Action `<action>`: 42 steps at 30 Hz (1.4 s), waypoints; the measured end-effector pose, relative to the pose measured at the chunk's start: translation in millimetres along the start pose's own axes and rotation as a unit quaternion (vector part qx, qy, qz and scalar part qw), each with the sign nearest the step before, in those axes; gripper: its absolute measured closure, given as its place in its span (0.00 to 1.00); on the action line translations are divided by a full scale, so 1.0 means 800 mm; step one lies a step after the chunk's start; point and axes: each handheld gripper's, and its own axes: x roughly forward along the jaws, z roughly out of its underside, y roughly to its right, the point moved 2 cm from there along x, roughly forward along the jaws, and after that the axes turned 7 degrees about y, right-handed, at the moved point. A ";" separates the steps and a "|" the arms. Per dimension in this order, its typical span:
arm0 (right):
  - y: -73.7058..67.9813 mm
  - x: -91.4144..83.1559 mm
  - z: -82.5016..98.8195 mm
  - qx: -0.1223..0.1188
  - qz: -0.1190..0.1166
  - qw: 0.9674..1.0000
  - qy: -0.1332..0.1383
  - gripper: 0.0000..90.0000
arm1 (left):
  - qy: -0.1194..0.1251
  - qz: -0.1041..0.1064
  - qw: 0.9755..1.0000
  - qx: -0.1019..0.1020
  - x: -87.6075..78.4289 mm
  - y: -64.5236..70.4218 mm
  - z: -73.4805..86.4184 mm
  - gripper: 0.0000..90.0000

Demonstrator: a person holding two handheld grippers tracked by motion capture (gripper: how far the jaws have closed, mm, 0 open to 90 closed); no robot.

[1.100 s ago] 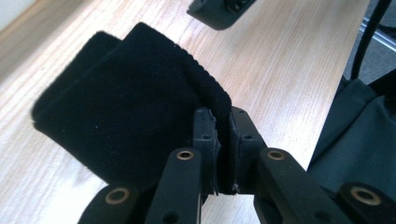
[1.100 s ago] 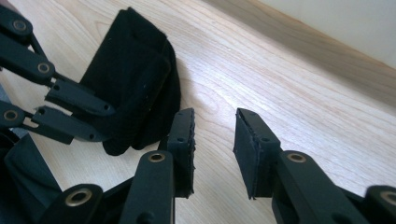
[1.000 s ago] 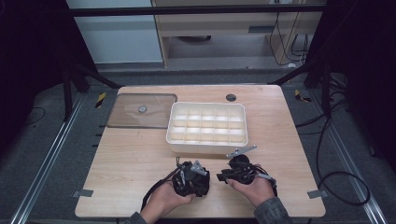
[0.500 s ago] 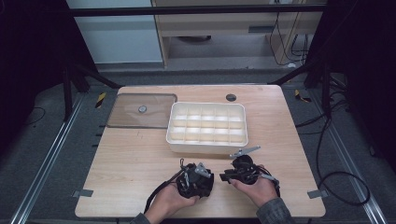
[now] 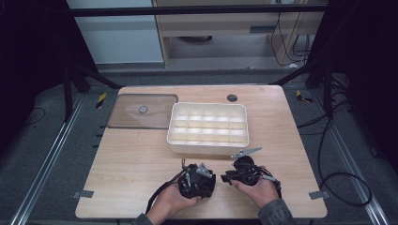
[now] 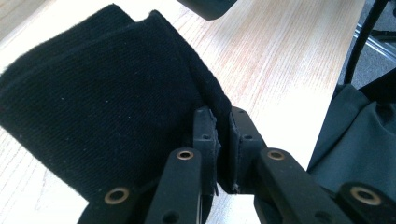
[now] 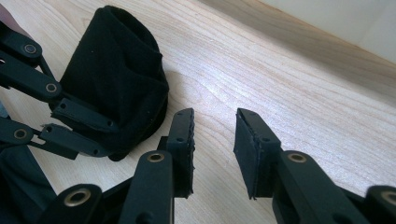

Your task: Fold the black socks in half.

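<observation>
Looking along the left tool (image 6: 223, 149), its two black jaws stand nearly together, pinching the edge of a black cloth (image 6: 102, 112) between their pads. The cloth is a folded piece of ribbed, knitted-looking fabric; it spreads up and away to the left of the jaws, lying on the light wooden tabletop (image 6: 280, 60). Two layers show along its upper edge. To the right of the cloth, past the tabletop's edge, hangs dark grey-green fabric (image 6: 359, 135). Above the cloth, at the top border, a dark rounded object (image 6: 205, 7) juts in, too cropped to identify.
</observation>
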 end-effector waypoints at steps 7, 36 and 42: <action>0.001 -0.001 0.001 0.001 0.003 1.000 -0.002 0.76 | -0.003 0.000 1.000 0.004 0.003 0.002 0.000 0.91; 0.001 -0.010 -0.006 0.004 0.004 1.000 0.007 0.69 | 0.025 -0.033 0.999 -0.008 -0.025 -0.009 -0.001 0.79; 0.002 -0.011 -0.008 0.007 0.010 1.000 0.008 0.66 | 0.037 -0.042 0.998 -0.013 -0.030 -0.009 -0.009 0.69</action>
